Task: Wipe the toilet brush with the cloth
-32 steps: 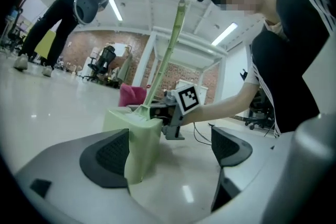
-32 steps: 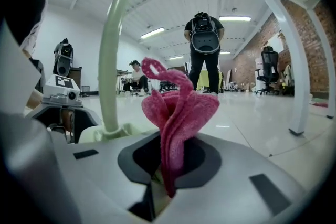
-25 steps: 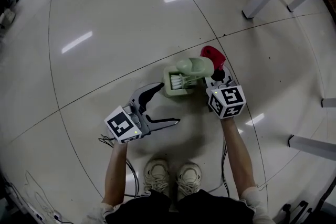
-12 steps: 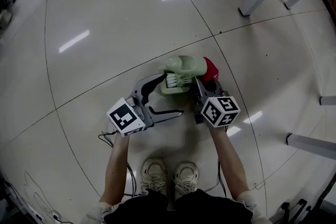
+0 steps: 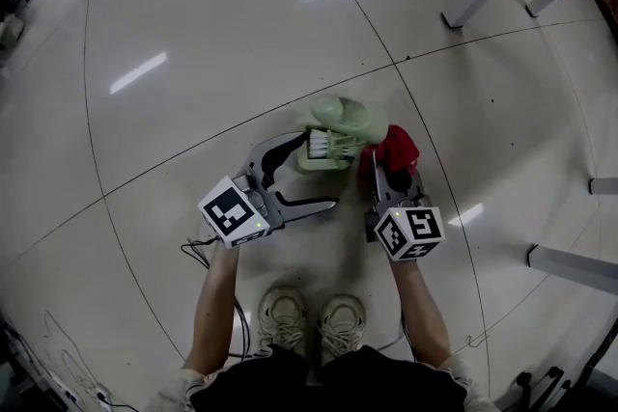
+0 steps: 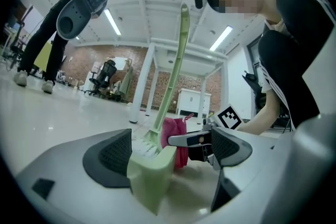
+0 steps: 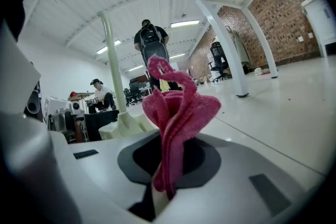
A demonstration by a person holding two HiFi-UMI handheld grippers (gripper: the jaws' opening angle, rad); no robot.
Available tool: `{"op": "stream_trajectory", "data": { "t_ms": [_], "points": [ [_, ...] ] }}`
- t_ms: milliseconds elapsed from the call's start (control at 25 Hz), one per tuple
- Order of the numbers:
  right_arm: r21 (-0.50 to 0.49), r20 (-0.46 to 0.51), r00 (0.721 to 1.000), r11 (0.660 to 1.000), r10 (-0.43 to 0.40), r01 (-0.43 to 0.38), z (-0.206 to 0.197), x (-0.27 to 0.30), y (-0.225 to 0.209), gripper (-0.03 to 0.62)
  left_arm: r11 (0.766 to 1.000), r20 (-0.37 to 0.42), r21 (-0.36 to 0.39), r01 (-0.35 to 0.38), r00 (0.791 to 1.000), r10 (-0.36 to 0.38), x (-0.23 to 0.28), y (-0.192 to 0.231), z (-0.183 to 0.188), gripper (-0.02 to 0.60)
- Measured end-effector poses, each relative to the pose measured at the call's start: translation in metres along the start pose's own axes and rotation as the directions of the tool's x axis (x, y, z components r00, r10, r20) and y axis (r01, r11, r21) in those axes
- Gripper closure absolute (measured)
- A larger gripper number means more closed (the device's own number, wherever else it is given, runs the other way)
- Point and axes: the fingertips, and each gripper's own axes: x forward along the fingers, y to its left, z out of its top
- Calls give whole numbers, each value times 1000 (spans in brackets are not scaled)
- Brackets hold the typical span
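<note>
Left gripper (image 5: 317, 173): jaws apart, straddling pale green plastic toilet brush (image 5: 324, 147), upright in its matching square holder (image 5: 313, 165) on glossy floor (image 5: 193, 34). Right gripper (image 5: 385, 175): clamped on crumpled pink cloth (image 5: 396, 148), just beside brush.

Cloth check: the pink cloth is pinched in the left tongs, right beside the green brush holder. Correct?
No. The pink cloth is pinched in the right tongs instead, as the right gripper view shows. It does sit beside the green brush holder.

Head view overhead, gripper views floor-level, sharing brush (image 5: 321, 147)
</note>
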Motion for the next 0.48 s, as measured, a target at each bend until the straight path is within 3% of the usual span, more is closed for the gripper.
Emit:
{"op": "stream_trajectory", "data": {
  "t_ms": [80,480],
  "points": [
    [5,10,1000,1000,-7,7,1,-11,1,563,1000,2,-1,0,1000,0,0,0,0,112],
    [-33,-51,993,994,106,-108,-32,-28,62,563,1000,-36,-3,13,999,-13,-7,-3,-3,110]
  ]
}}
